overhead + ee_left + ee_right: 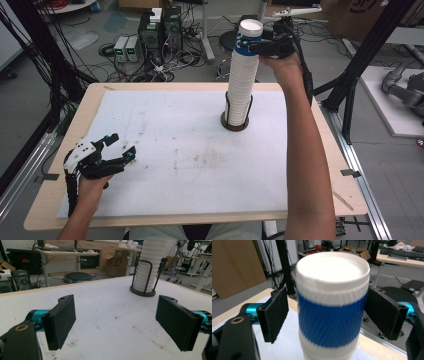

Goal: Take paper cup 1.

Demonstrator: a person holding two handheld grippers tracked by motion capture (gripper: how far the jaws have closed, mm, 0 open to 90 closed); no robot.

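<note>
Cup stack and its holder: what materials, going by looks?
Cup stack: likely paper, matte white, fine vertical ribbing; top cup has a blue band. Holder: dark round base, possibly wood, with thin black uprights, probably metal rod; hard to confirm.

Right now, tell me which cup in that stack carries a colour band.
The top cup of the cup stack: it has a blue band and sits between the right gripper jaws; the cups below look plain white.

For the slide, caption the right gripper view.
Right gripper with jaws around the blue-banded top cup of a tall stack.
</note>
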